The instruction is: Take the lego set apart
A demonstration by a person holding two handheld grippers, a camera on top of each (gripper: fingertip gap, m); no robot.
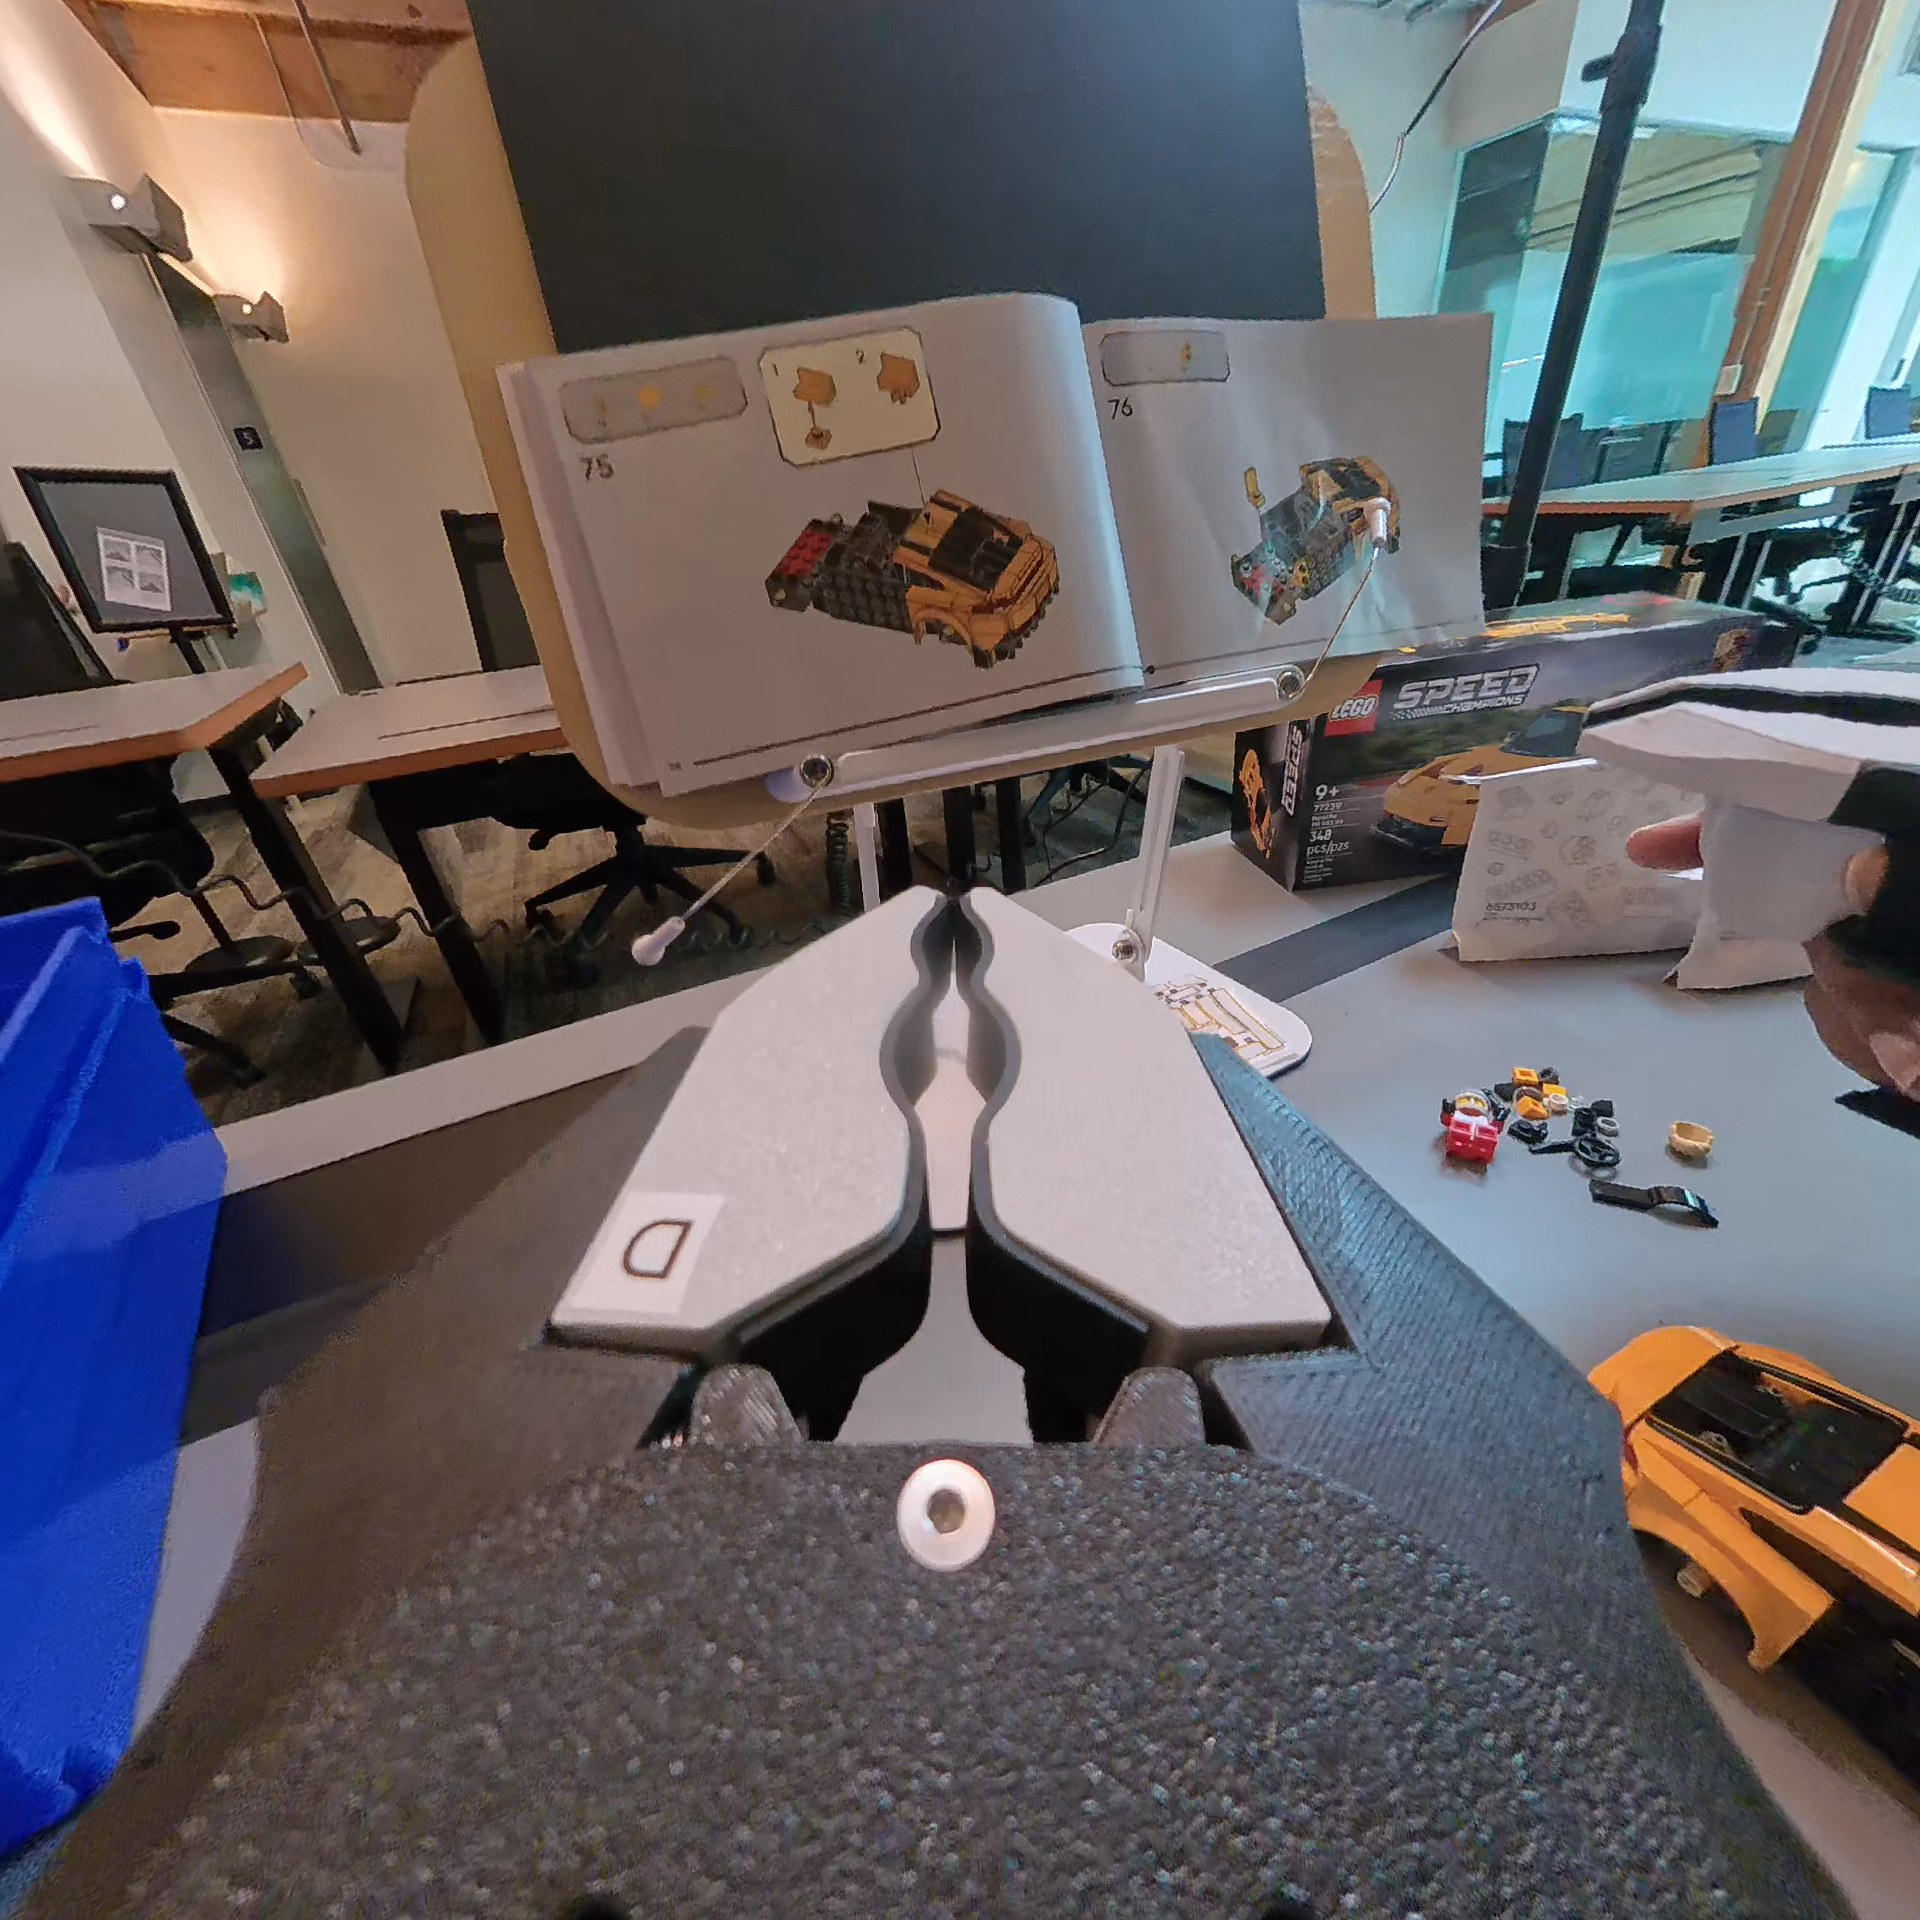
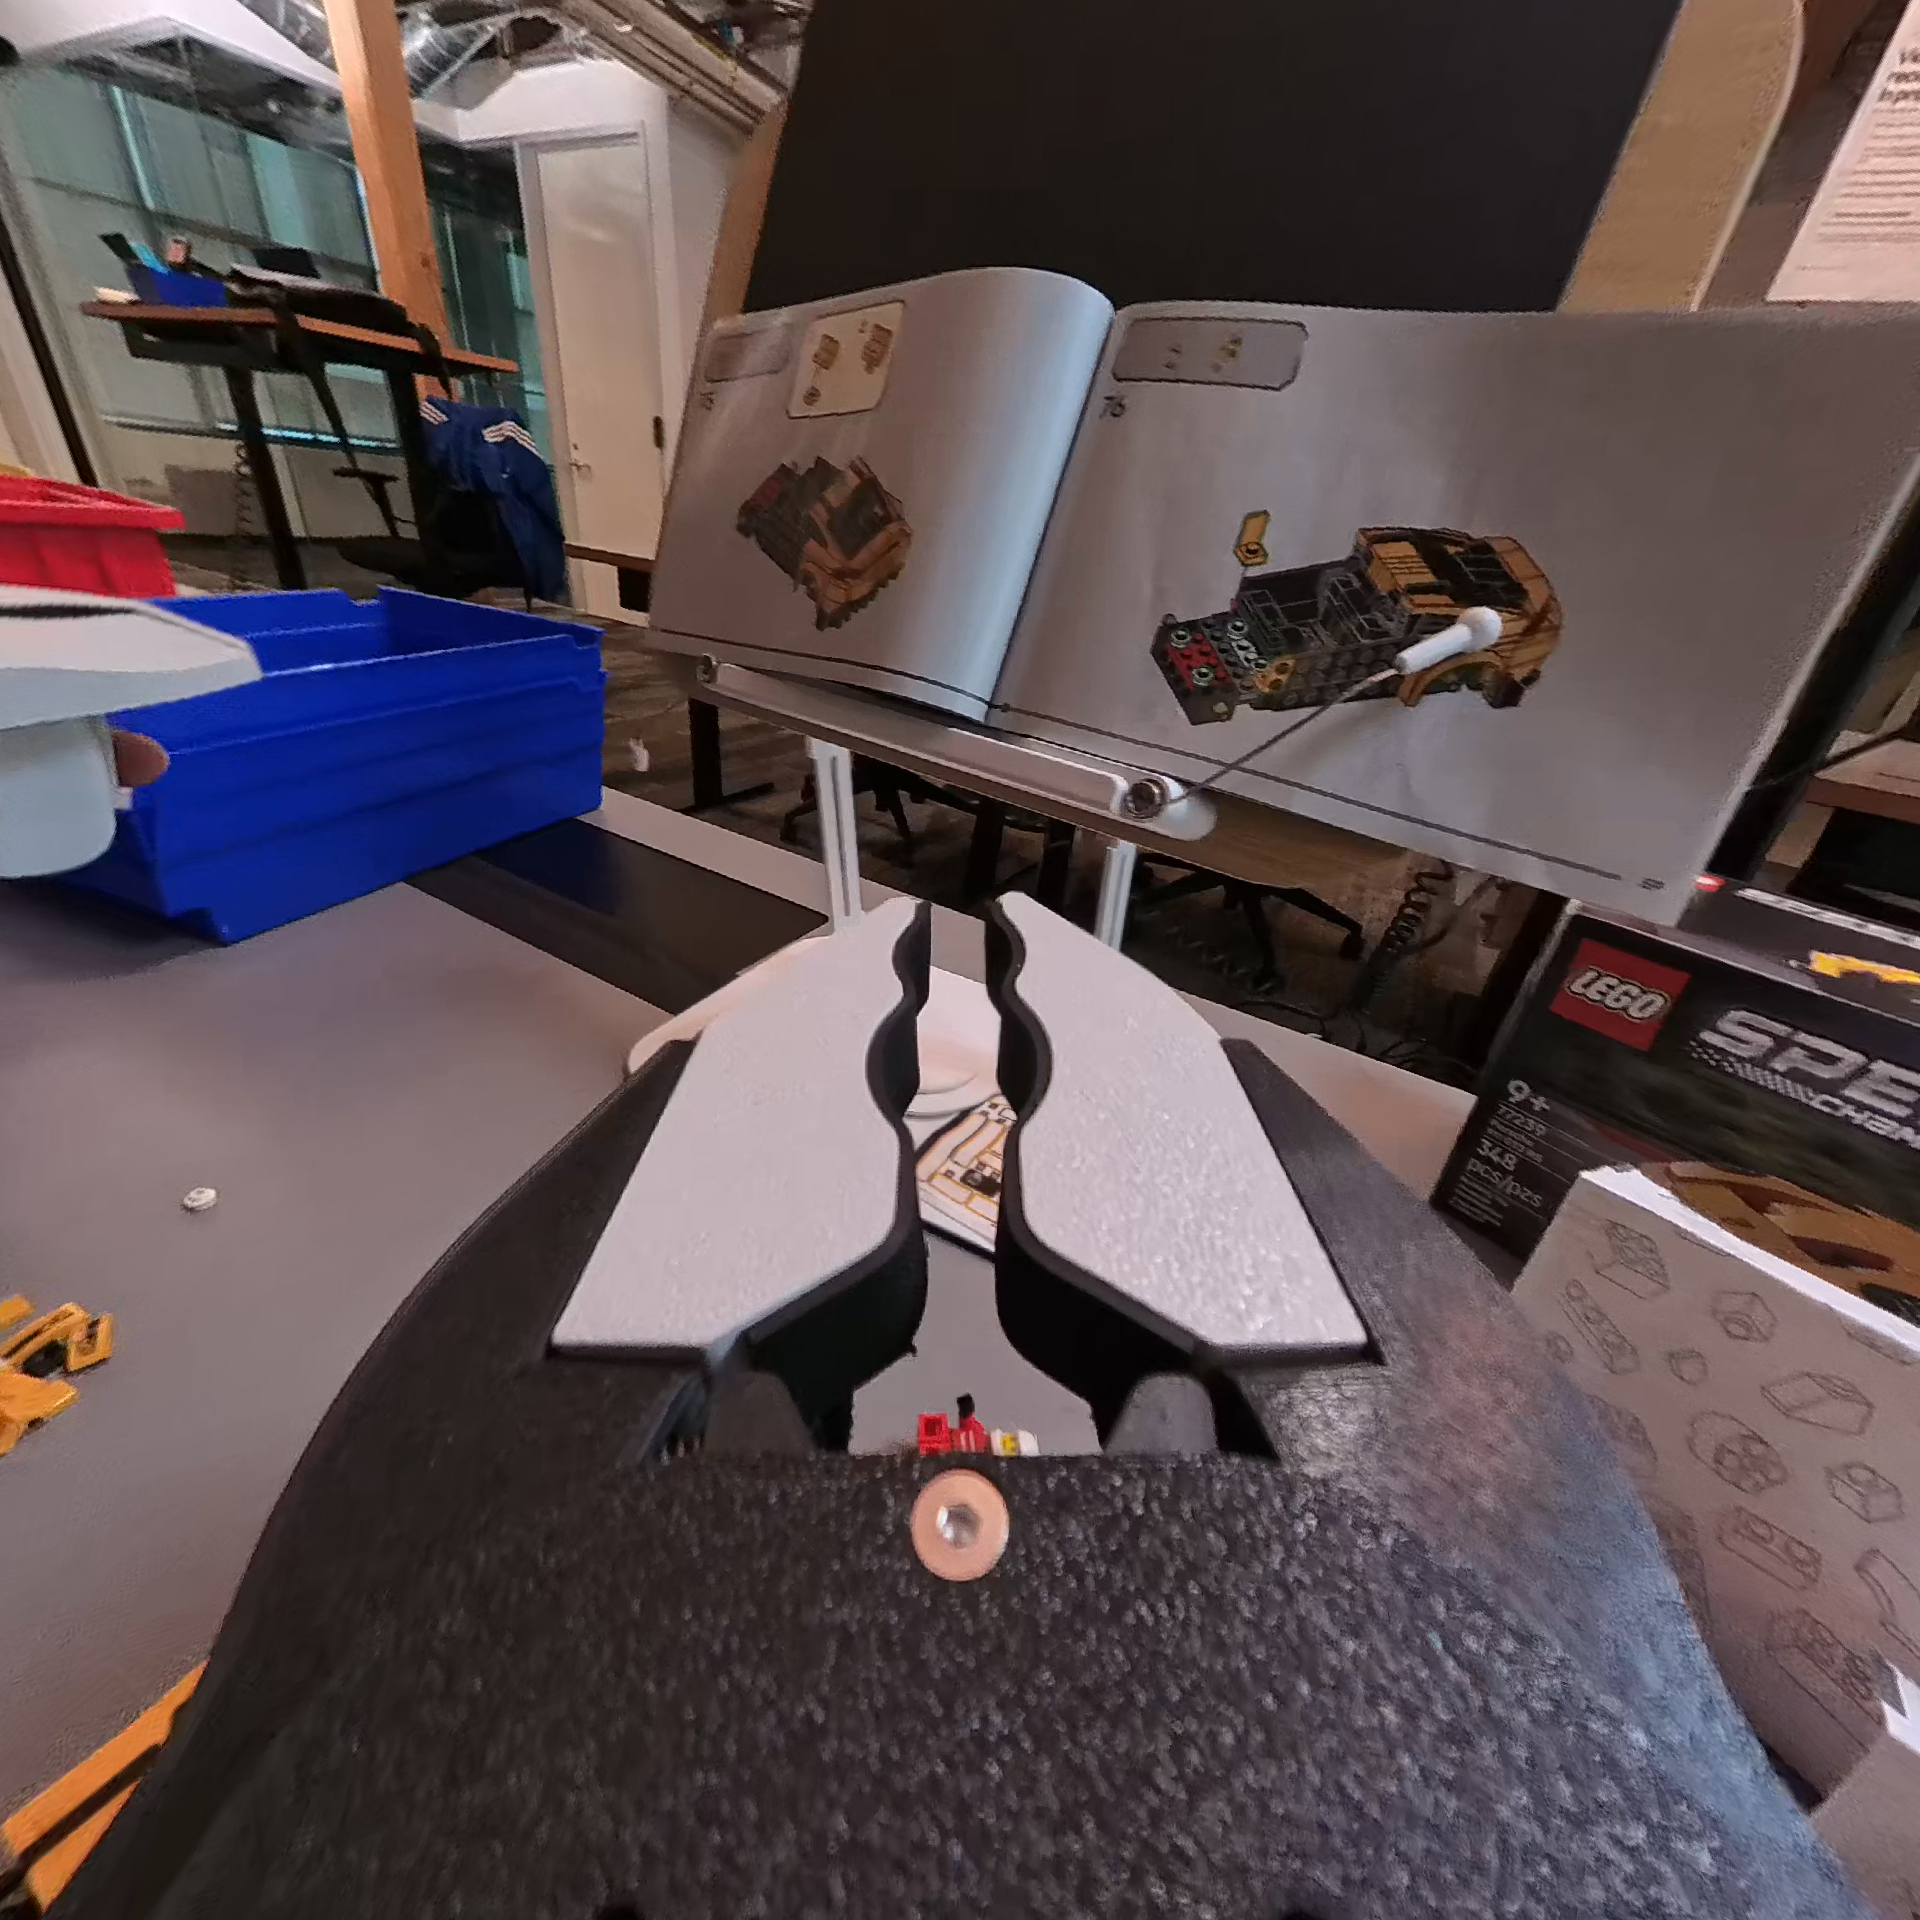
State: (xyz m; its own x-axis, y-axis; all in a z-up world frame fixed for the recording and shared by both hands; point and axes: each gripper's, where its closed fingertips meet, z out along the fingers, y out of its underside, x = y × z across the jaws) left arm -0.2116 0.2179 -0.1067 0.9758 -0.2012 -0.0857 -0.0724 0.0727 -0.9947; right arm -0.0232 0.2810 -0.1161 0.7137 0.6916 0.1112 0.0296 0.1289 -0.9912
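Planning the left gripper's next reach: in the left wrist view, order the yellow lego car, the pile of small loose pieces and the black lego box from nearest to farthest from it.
1. Yellow lego car, low right, beside the left gripper.
2. Pile of small loose pieces, right, mid-table.
3. Black lego box, far right, behind the pile.

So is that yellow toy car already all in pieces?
No, the yellow car sits mostly whole on the table, with only a few small loose pieces beyond it.

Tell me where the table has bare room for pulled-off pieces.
Widest bare patch: grey table between the blue bin, the book stand's base and the yellow lego car; only one tiny loose piece lies there. Crowded: the right side, with the loose parts pile, paper bag and set box.
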